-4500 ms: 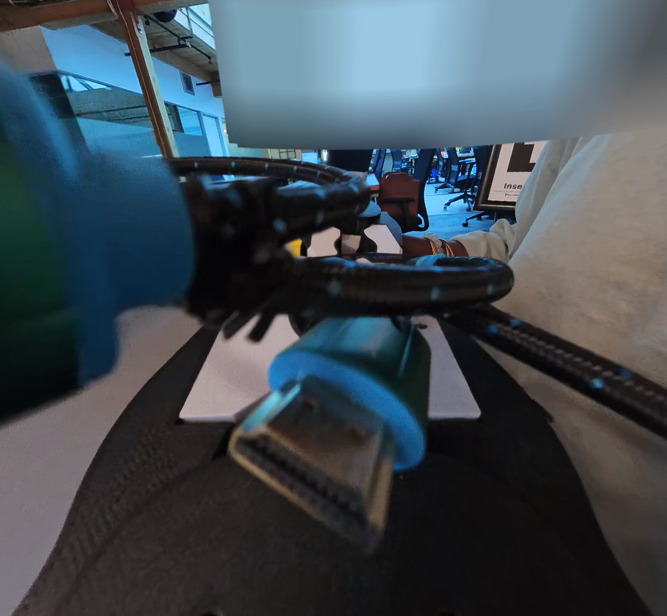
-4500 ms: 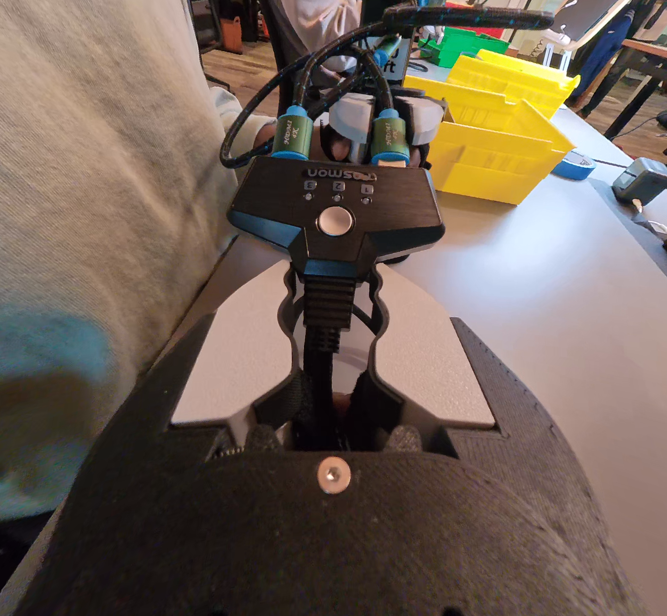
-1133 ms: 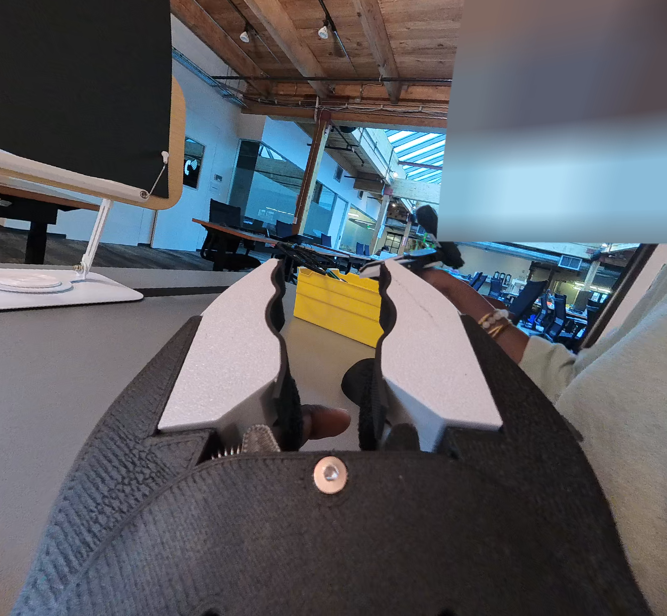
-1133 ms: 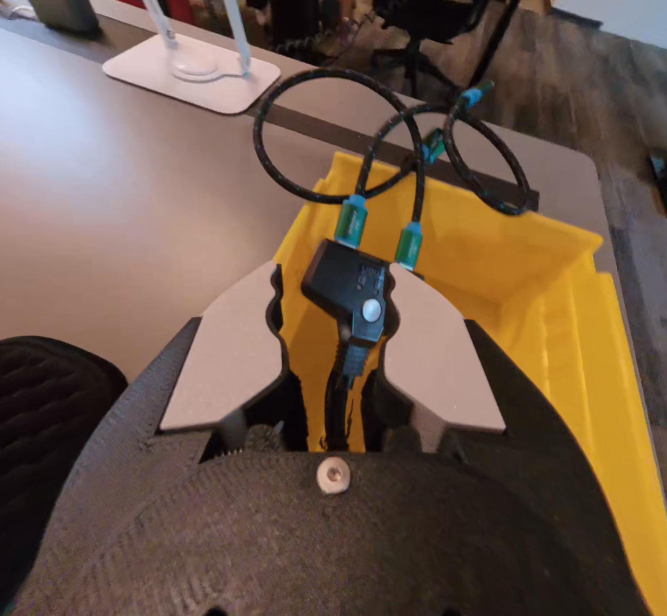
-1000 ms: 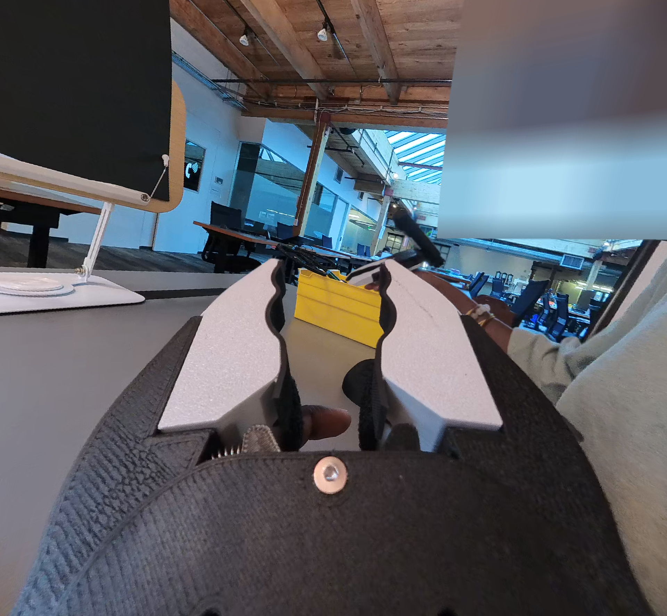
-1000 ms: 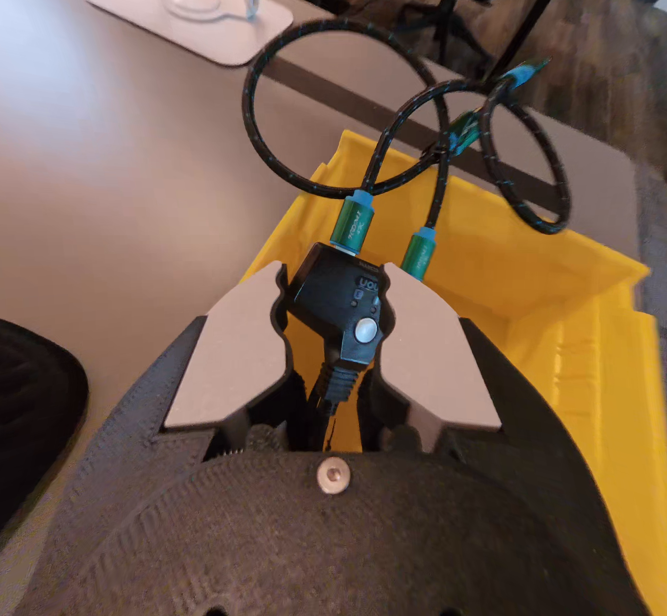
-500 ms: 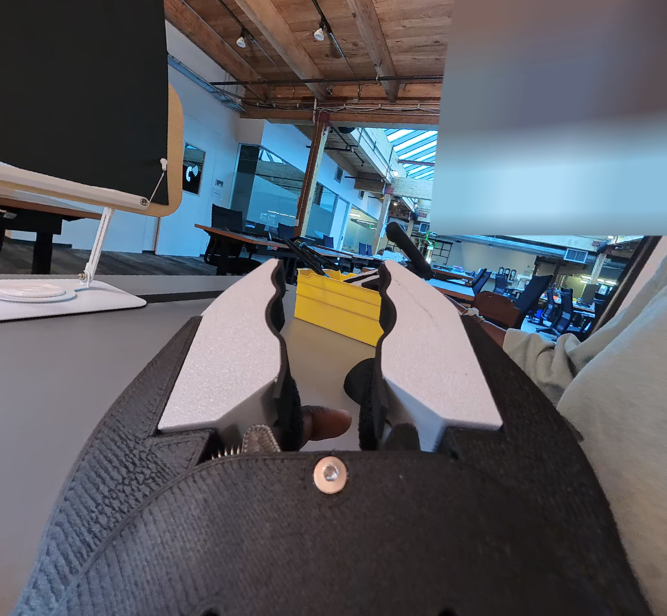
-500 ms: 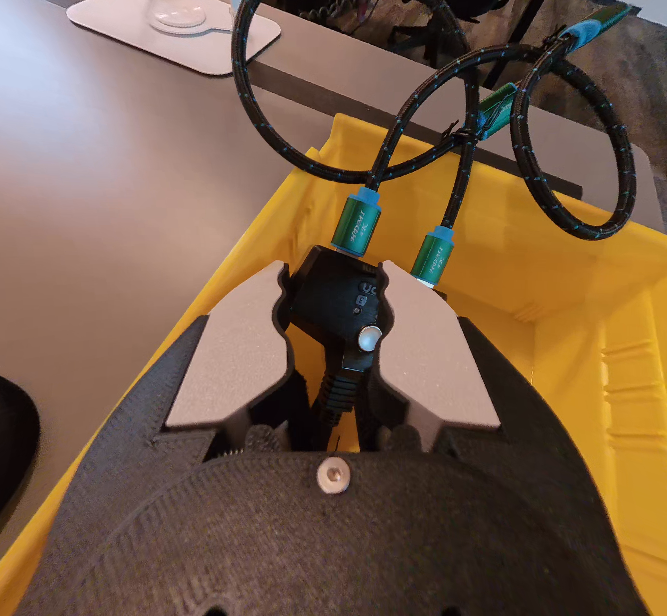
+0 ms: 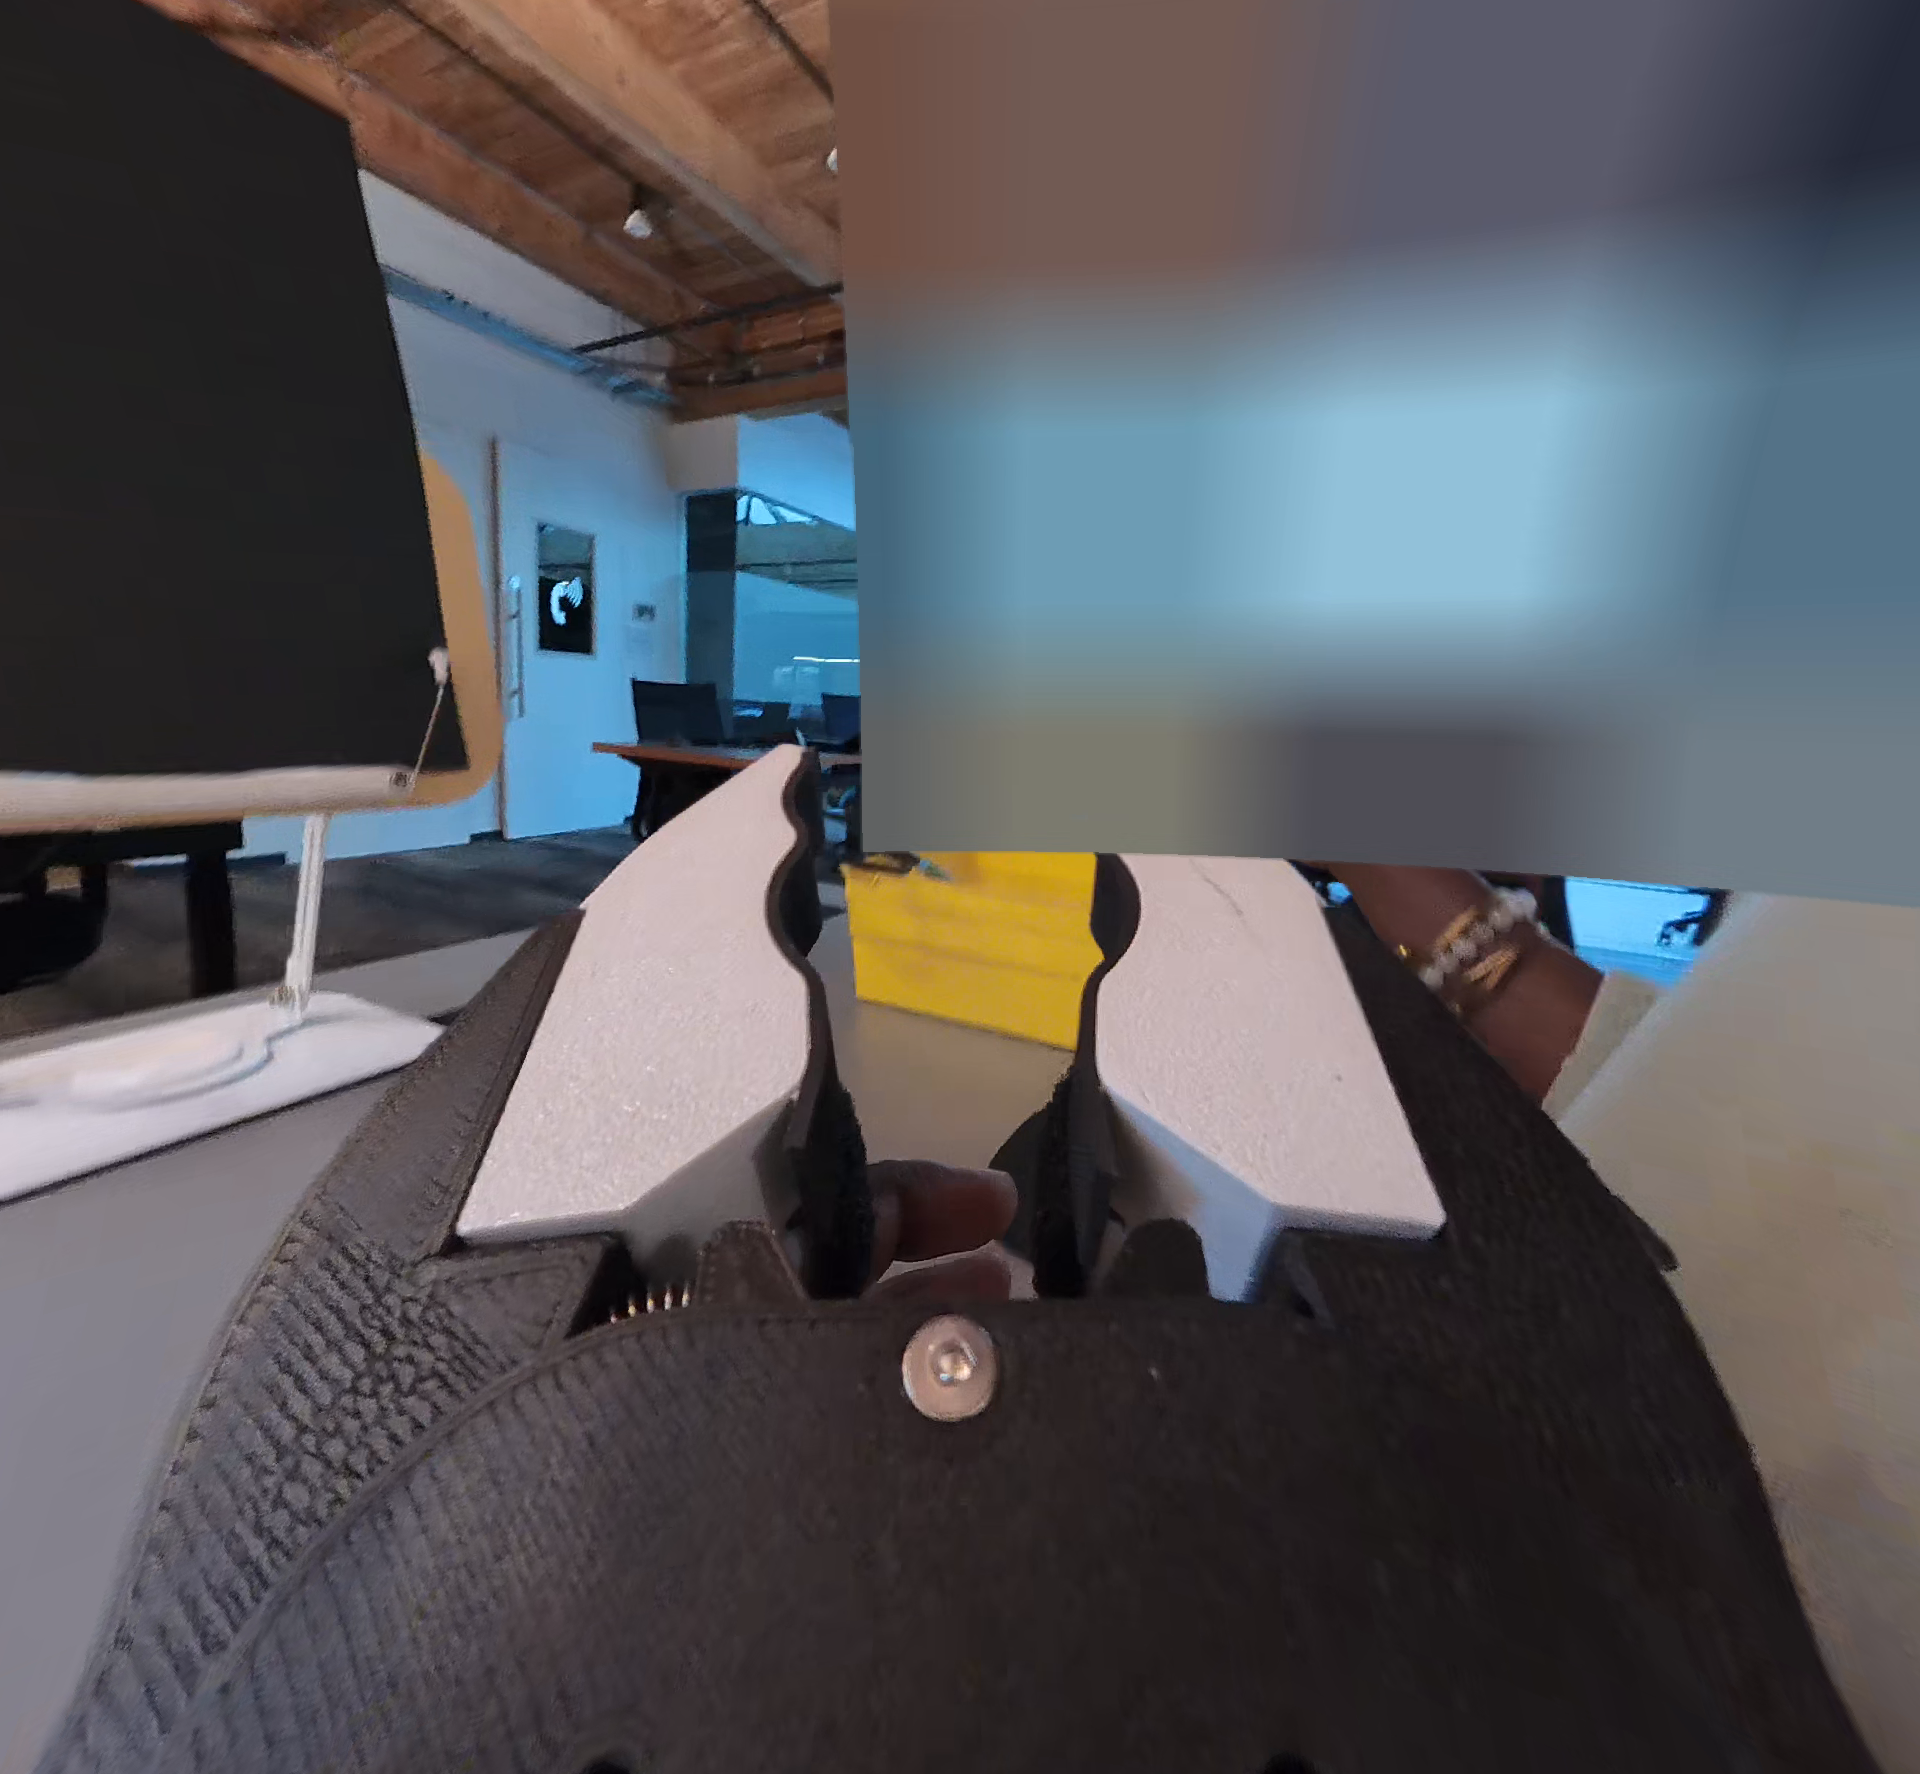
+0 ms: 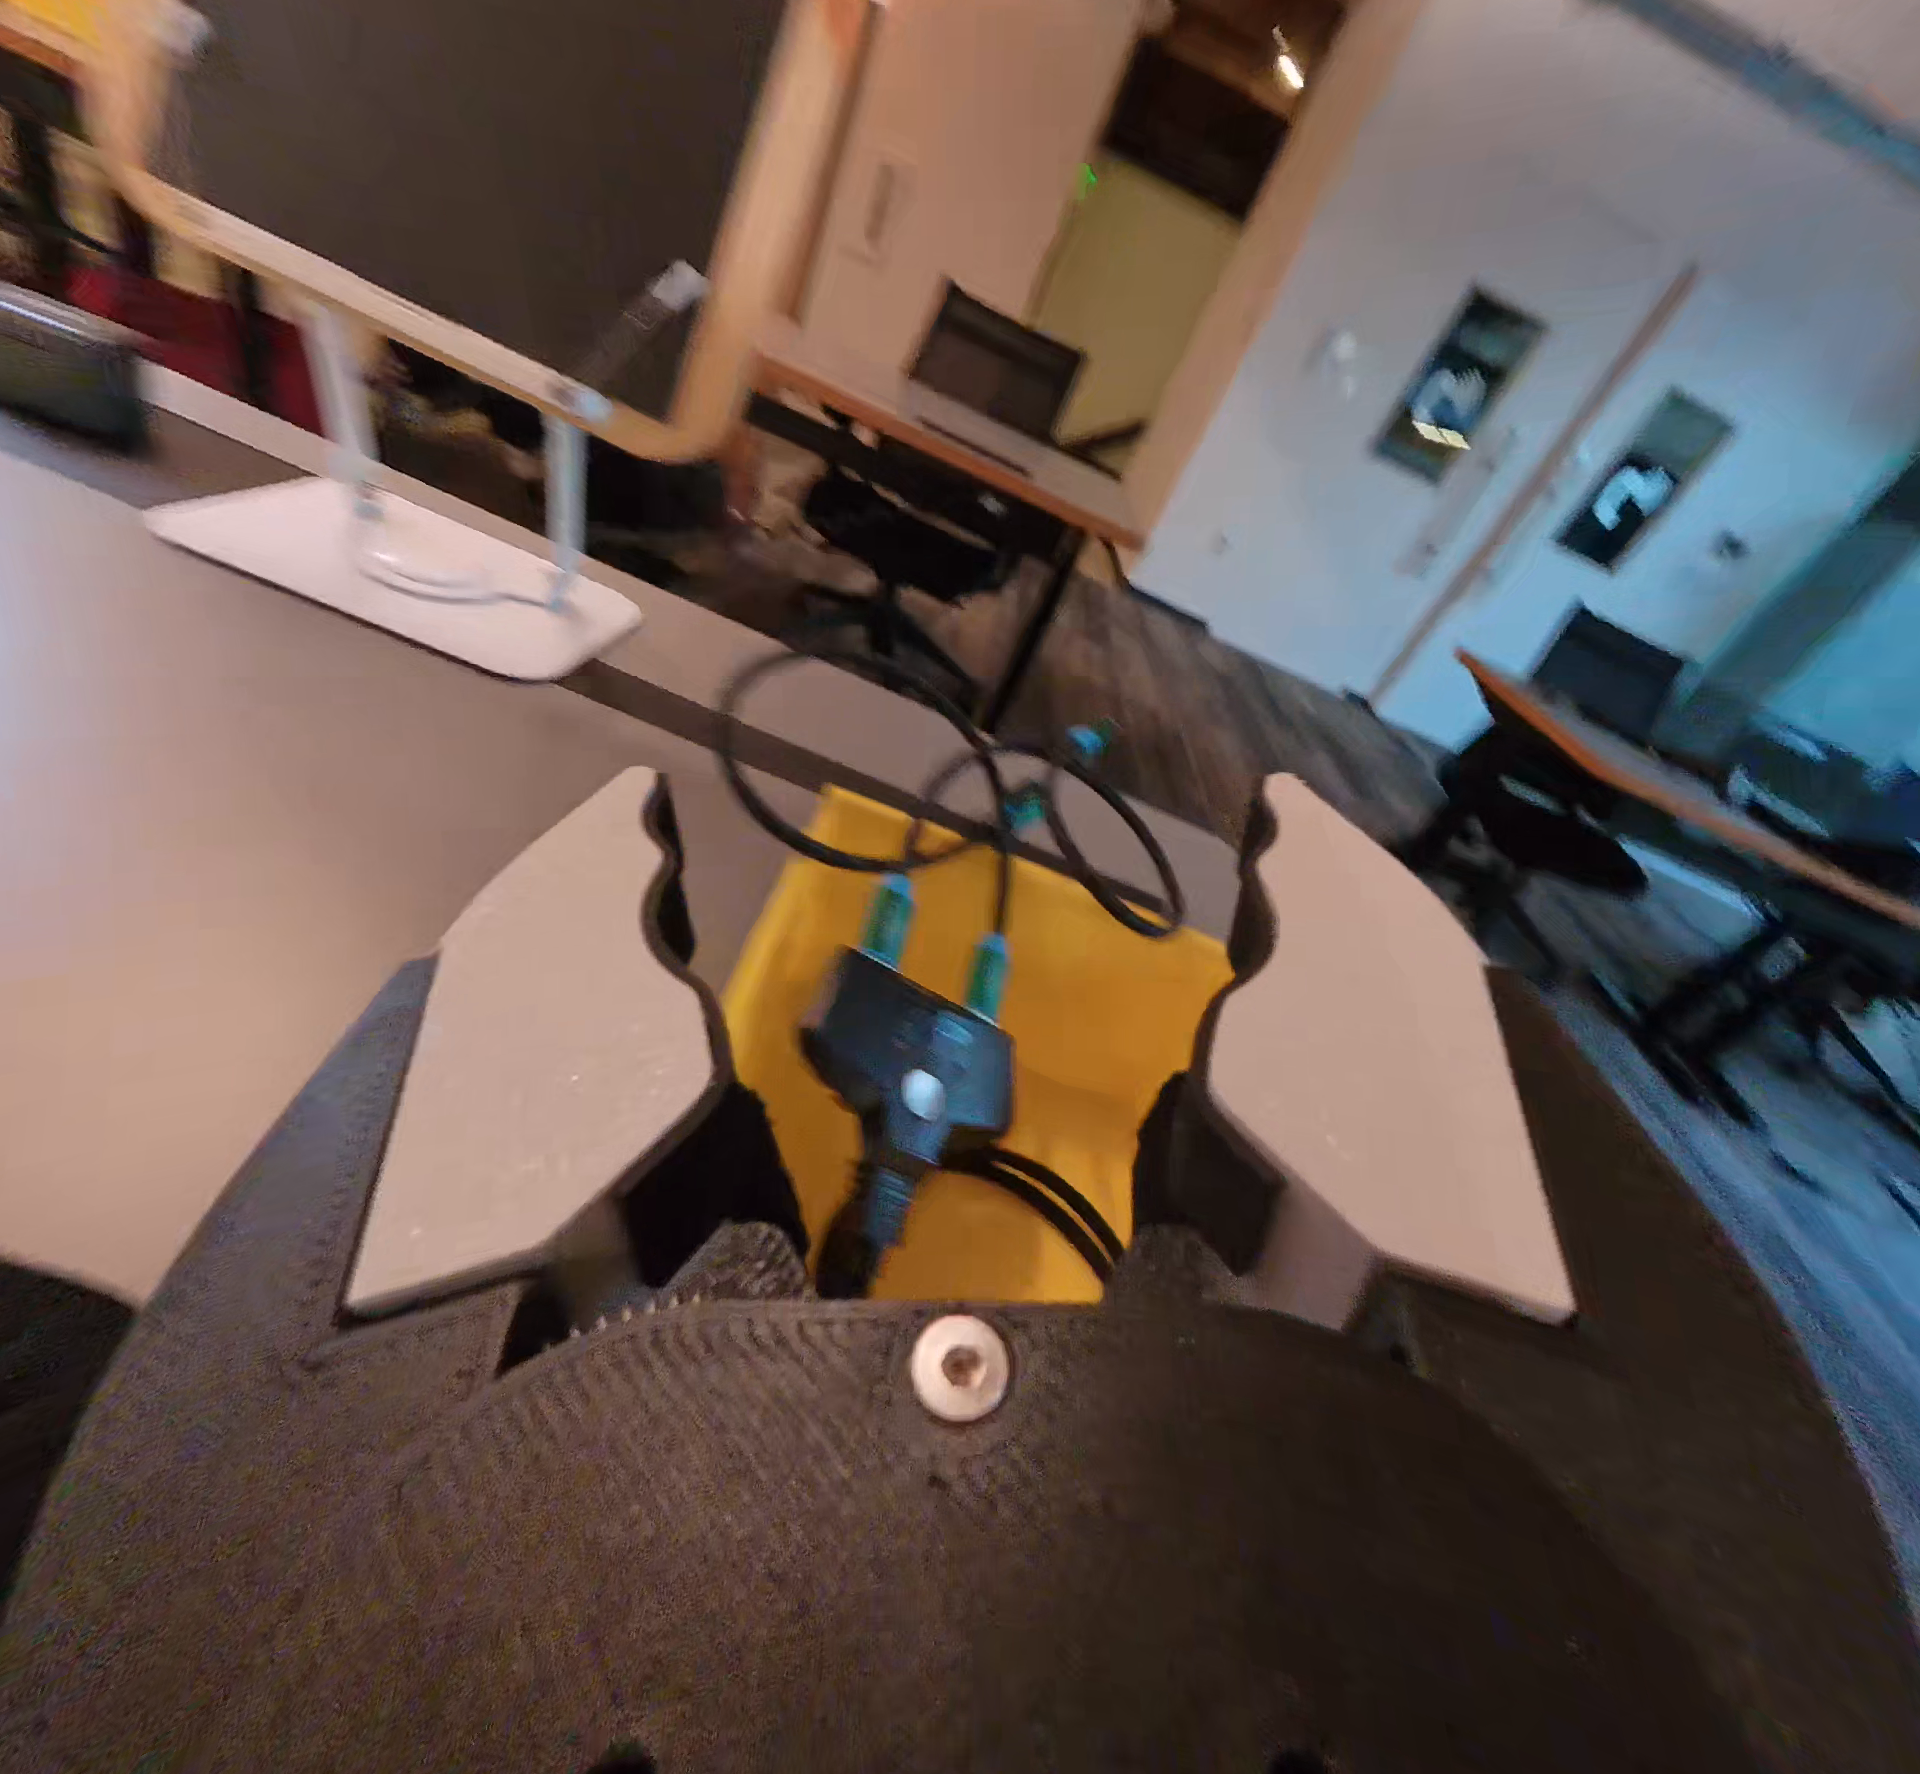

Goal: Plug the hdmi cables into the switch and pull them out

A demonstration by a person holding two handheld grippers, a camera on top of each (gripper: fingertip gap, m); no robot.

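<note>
Black switch (image 10: 914, 1059) lying in yellow bin (image 10: 1091, 1028), two green-ended hdmi cables (image 10: 935, 820) plugged into far edge, loops rising over bin rim. Switch sits beyond and between right gripper (image 10: 956, 903) fingers, touching neither; jaws spread wide, nothing held. Right view motion-blurred. Left gripper (image 9: 951, 903) low over grey table (image 9: 125, 1309), jaws parted with narrow gap, nothing between them; bin ahead of its tips. White stand base (image 10: 395, 571) on table, well left of bin.

Bare grey table (image 10: 260, 789) left of yellow bin (image 10: 1091, 1018); cable loops (image 10: 1039, 820) arching over its far rim
</note>
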